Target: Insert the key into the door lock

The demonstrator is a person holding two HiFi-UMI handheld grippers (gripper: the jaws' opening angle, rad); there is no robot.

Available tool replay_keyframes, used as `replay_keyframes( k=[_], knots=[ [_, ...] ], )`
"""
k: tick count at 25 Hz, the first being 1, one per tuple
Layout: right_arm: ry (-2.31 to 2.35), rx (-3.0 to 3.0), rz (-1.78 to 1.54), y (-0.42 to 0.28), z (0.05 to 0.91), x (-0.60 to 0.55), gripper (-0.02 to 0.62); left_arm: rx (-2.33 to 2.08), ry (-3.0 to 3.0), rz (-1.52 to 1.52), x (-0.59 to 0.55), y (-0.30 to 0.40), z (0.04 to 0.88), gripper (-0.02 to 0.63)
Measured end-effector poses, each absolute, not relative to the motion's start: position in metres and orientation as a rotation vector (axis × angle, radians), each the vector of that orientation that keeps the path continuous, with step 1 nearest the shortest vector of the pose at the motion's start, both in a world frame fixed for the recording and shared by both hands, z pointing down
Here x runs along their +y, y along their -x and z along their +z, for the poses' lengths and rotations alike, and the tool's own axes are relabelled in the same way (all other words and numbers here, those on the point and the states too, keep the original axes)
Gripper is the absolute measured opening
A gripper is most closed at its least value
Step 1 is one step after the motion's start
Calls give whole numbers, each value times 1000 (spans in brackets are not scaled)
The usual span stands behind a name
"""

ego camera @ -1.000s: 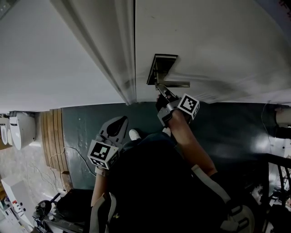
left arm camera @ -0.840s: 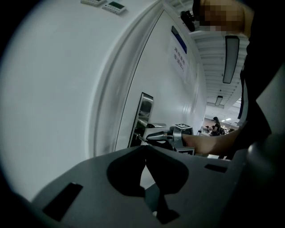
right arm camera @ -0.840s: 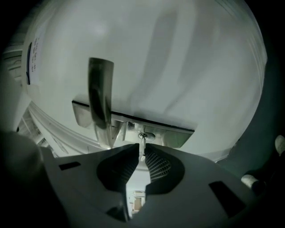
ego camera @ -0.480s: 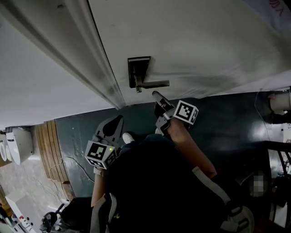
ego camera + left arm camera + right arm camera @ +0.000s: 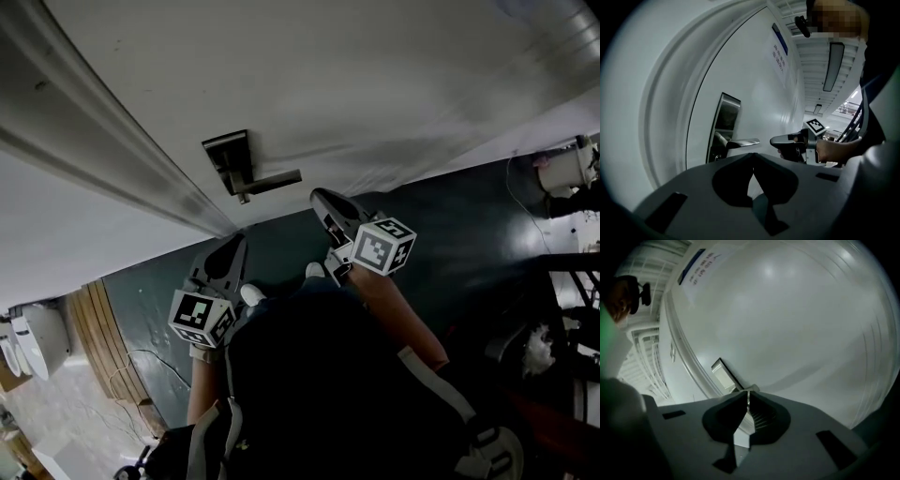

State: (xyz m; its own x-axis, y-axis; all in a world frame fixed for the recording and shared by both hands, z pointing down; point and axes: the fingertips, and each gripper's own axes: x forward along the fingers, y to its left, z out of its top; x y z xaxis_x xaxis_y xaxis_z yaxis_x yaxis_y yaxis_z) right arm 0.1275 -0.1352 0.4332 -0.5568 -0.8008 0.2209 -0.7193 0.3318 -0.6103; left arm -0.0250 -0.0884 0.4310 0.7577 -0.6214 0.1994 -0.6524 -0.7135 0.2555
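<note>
Brushed-metal lock plate (image 5: 228, 155) centre-left; right gripper (image 5: 319, 196) and left gripper (image 5: 235, 243) both closed, no key discernible; approach squarely beneath lever (image 5: 272, 180).

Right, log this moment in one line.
right gripper: jaws shut, apart from door handle | left gripper: jaws shut, empty

Door lock (image 5: 228, 155): you see a dark rectangular metal plate on the white door, near the door's edge | lever handle (image 5: 274, 179): runs sideways from the plate's lower part, away from that edge | small stub (image 5: 243, 198): sticks out just under the lever's root; you can't tell whether it is the key
</note>
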Motion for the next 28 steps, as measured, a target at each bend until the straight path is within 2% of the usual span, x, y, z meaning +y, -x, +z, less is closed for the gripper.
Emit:
replay_keyframes(
  k=[15, 28],
  knots=[
    [1691, 2805, -424, -166, 388, -110, 29, -929, -2792, 163, -108, -23, 407, 8],
    [1686, 2866, -289, -164, 384, -101, 29, -949, -2819, 205, -107, -27, 393, 8]
  ],
)
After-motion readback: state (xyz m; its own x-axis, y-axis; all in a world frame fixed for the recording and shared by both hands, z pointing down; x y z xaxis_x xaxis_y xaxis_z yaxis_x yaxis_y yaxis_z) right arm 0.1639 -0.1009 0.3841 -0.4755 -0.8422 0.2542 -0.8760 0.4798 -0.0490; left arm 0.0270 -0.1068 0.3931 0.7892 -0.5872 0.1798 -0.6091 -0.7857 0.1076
